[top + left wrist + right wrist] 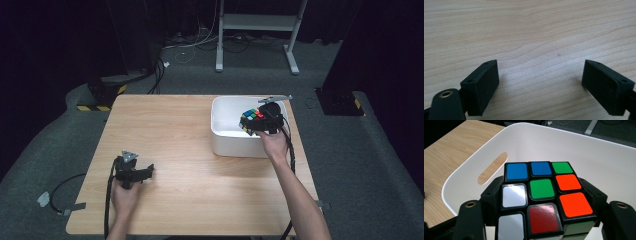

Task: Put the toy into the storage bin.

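We have the right tongs [541, 202] clamped on the Rubik's cube [544, 192] above the white bin [469, 182]; let go off-centre and it could strike the bin's rim and tumble out. Our left tongs [540, 82] stand apart over the worktop [529, 30].

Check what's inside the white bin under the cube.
Under the puzzle cube, clamped in the right gripper, the white bin shows bare white walls and a handle slot. The bin floor directly below the cube is covered, so I can't tell what's there.
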The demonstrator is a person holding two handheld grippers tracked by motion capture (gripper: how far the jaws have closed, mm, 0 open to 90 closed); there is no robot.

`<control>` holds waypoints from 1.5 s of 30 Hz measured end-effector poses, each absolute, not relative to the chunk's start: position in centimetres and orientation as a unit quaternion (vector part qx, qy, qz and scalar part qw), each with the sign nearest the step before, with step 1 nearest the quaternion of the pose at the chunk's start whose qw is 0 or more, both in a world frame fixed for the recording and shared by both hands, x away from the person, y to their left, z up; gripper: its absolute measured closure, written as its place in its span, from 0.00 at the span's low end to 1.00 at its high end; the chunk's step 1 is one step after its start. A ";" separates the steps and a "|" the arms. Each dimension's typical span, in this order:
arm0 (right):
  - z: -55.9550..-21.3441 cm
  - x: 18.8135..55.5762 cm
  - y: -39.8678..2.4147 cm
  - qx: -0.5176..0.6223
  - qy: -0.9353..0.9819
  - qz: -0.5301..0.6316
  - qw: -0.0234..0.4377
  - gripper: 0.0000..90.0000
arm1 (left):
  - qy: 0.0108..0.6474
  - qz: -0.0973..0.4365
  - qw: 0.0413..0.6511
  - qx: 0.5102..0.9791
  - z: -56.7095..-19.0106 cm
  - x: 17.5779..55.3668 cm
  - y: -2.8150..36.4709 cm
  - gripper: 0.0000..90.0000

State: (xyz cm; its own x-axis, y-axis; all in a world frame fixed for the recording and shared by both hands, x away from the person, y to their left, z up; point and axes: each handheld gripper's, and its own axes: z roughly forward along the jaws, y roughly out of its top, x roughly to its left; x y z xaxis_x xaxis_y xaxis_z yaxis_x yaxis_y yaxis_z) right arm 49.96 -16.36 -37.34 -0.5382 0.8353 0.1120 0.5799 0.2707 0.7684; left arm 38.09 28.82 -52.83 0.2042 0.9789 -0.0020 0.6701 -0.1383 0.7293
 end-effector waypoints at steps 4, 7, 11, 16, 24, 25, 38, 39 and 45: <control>-37.4 49.7 -16.5 0.454 0.780 0.401 0.159 0.37 | 0.579 0.250 0.309 0.712 -52.8 38.1 28.8 0.16; -37.4 49.6 -16.5 0.453 0.779 0.405 0.156 0.37 | 0.579 0.250 0.309 0.712 -52.8 38.1 28.8 0.16; -37.4 49.3 -16.4 0.450 0.781 0.405 0.157 0.37 | 0.579 0.250 0.309 0.712 -52.8 38.1 28.8 0.16; -37.6 49.2 -16.3 0.449 0.781 0.404 0.159 0.37 | 0.579 0.250 0.309 0.712 -52.8 38.1 28.8 0.16; -37.9 48.8 -16.4 0.448 0.782 0.401 0.164 0.37 | 0.579 0.250 0.309 0.712 -52.8 38.1 28.8 0.16; -37.9 48.8 -16.4 0.448 0.782 0.401 0.164 0.37 | 0.579 0.250 0.309 0.712 -52.8 38.1 28.8 0.16; -38.4 48.9 -16.5 0.451 0.783 0.395 0.161 0.36 | 0.579 0.250 0.309 0.712 -52.8 38.1 28.8 0.16; -38.4 48.9 -16.5 0.452 0.784 0.395 0.161 0.37 | 0.579 0.250 0.309 0.712 -52.8 38.1 28.8 0.16; -38.6 49.0 -16.5 0.452 0.785 0.392 0.161 0.36 | 0.579 0.250 0.309 0.712 -52.8 38.1 28.8 0.16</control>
